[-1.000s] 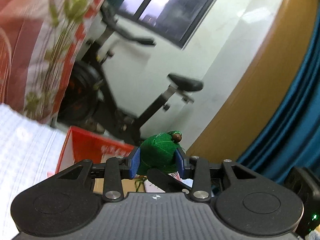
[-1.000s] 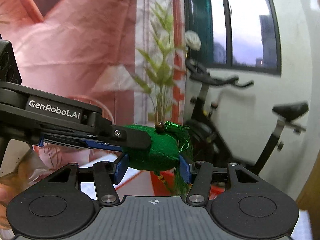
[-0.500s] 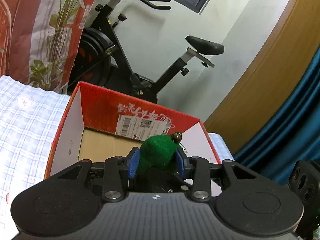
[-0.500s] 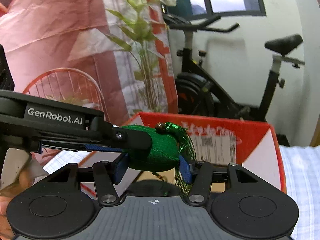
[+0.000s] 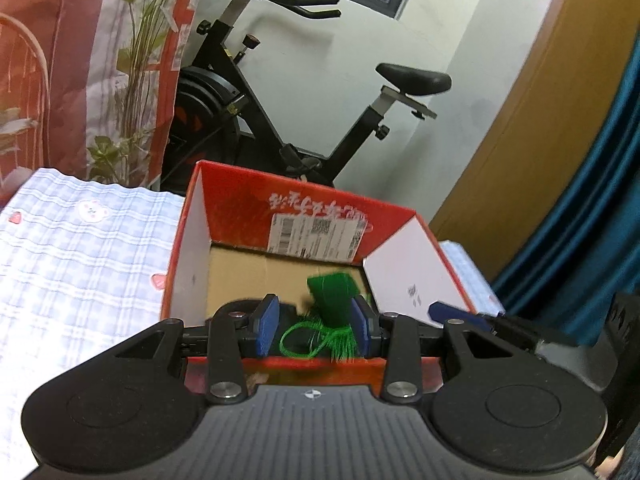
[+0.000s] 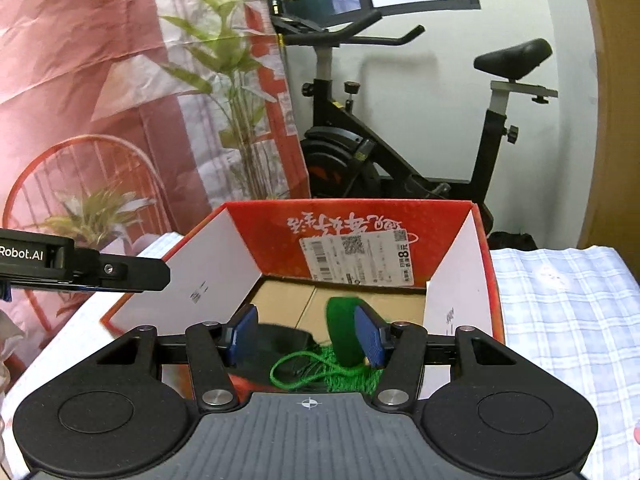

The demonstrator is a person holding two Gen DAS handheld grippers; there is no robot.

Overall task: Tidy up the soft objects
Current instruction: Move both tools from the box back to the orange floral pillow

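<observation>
A green soft pouch with a cord loop and tassel (image 5: 333, 306) lies blurred inside the red cardboard box (image 5: 296, 208), against my left gripper's right pad. My left gripper (image 5: 313, 325) is open over the box's near edge. In the right wrist view the same green pouch (image 6: 345, 332) rests by the right pad of my right gripper (image 6: 306, 334), which is also open above the box (image 6: 360, 220). A dark object (image 6: 276, 340) lies in the box beside the pouch. The left gripper's finger (image 6: 120, 272) shows at the left.
The box stands on a blue checked cloth (image 5: 80, 248). Behind it are an exercise bike (image 5: 280, 92), a plant (image 6: 236, 92), a red patterned curtain (image 6: 100, 60) and a white wall. A wooden panel (image 5: 552, 112) and a teal curtain (image 5: 592, 216) stand at the right.
Both grippers opened and let go of the green pouch, which dropped into the box. Both grippers tilted down toward the box.
</observation>
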